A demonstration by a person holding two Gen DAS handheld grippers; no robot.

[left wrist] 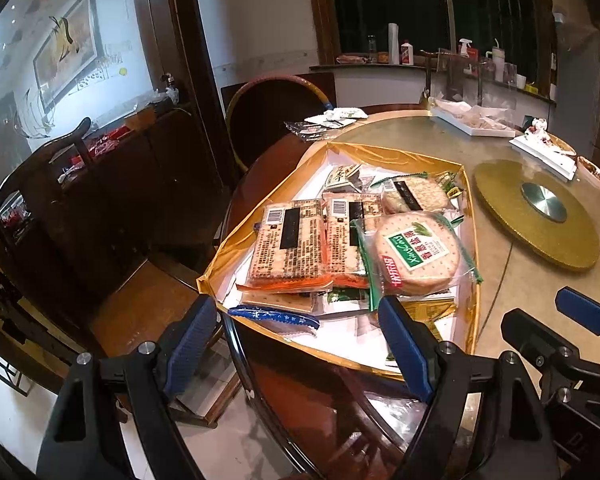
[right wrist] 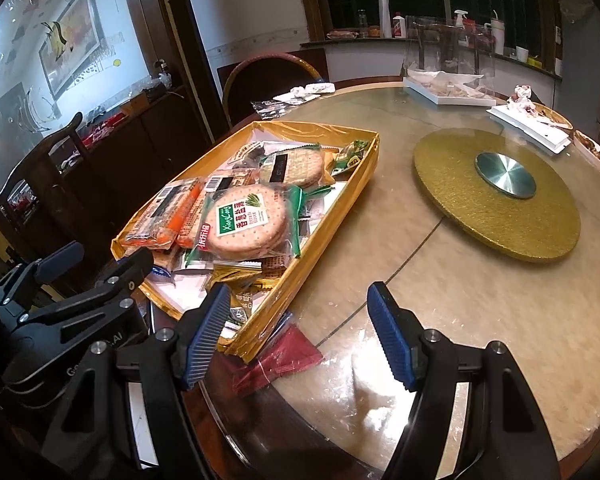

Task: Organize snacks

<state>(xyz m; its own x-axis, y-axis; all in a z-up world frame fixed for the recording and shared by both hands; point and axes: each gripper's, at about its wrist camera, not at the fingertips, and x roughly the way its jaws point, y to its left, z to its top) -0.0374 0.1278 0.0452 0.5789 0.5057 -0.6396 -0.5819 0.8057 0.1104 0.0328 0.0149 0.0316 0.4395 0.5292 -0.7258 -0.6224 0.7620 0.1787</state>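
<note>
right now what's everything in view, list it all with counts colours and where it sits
gold tray: 1, gold foil walls, near table edge
round cracker packs: 2 visible, tan with green labels, on top of the pile in the tray
rectangular cracker packs: 2 on top, tan with orange edges, left side of the tray
small snack sachets: several, green and gold, loose in the tray
red sachet: 1, dark red, on the table outside the tray's near corner
lazy susan base: 1, gold with a silver hub, table centre
white trays: 2, white, far table edge
left gripper: open, blue pads, over the tray's near edge
right gripper: open, blue pads, above the red sachet
</note>
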